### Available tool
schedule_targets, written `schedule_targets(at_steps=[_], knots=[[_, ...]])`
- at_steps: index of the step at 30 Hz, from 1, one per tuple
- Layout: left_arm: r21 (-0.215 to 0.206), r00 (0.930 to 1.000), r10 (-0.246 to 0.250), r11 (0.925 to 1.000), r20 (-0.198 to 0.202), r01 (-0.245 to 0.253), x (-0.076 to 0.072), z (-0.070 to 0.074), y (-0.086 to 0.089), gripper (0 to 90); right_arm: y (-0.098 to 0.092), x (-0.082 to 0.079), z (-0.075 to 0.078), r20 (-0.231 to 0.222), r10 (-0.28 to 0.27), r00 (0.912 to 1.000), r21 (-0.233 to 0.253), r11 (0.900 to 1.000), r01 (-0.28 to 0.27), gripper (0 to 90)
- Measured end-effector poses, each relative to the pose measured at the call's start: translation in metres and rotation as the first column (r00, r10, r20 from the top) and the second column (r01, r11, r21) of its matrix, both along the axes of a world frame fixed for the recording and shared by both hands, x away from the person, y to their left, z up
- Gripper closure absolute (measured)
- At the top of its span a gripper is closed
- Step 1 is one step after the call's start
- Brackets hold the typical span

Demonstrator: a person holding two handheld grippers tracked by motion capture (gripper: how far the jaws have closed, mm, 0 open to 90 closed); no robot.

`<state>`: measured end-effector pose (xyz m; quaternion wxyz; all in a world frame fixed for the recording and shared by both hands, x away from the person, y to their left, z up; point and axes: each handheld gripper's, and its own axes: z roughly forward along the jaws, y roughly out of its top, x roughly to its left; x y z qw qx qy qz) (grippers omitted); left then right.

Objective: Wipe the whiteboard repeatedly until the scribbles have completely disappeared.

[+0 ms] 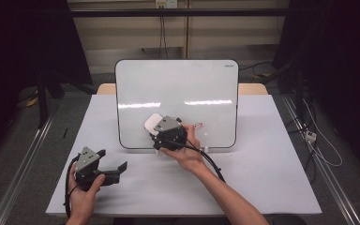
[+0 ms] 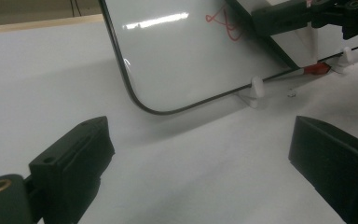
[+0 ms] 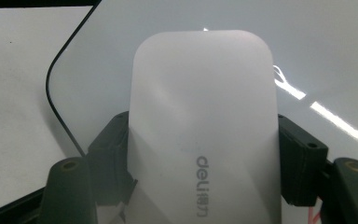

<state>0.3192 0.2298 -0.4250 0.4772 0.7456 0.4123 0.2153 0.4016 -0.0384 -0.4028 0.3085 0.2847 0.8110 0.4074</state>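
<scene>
Dark curtains and dim floor surrounded a white desk [image 1: 272, 178], on which a whiteboard [image 1: 178, 89] leaned back on small white plastic feet [image 2: 256, 87]. Seen from the high view, the board's face was mostly bare and glossy, with two streaks of reflected light across it. A small red marker scribble [image 2: 226, 25] sat near the lower middle of the board, just beside the right gripper [image 1: 155, 125]. A red-capped marker [image 2: 314, 69] lay along the board's bottom edge in the left gripper view.

The right gripper was held against the lower part of the board, its jaws closed on the sides of a white whiteboard eraser [image 3: 204, 135] printed with a grey brand name. In the right gripper view the eraser lay flat against the board near its rounded lower corner [image 3: 58, 79]. The left gripper [image 1: 110, 166] rested low over the desk at the front left, well apart from the board, its jaws spread wide with nothing between them.

Judging by this, the wiping was under way but not finished: the eraser was gripped and on the board, while the red scribble remained to be rubbed off
</scene>
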Motion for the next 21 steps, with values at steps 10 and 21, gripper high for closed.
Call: schedule_targets(at_steps=[10,21], knots=[[0.001,1.0000,0.001,1.0000,-0.002,-0.001,0.000,0.000,0.000,5.7,-0.028,0.006,0.013,0.062,-0.078,0.9950,-0.036,0.996,0.080,30.8],[0.000,1.0000,0.002,1.0000,-0.002,-0.002,0.000,0.000,0.001,5.7,-0.027,0.005,0.009,0.106,-0.076,0.9915,-0.076,0.993,0.085,30.1]])
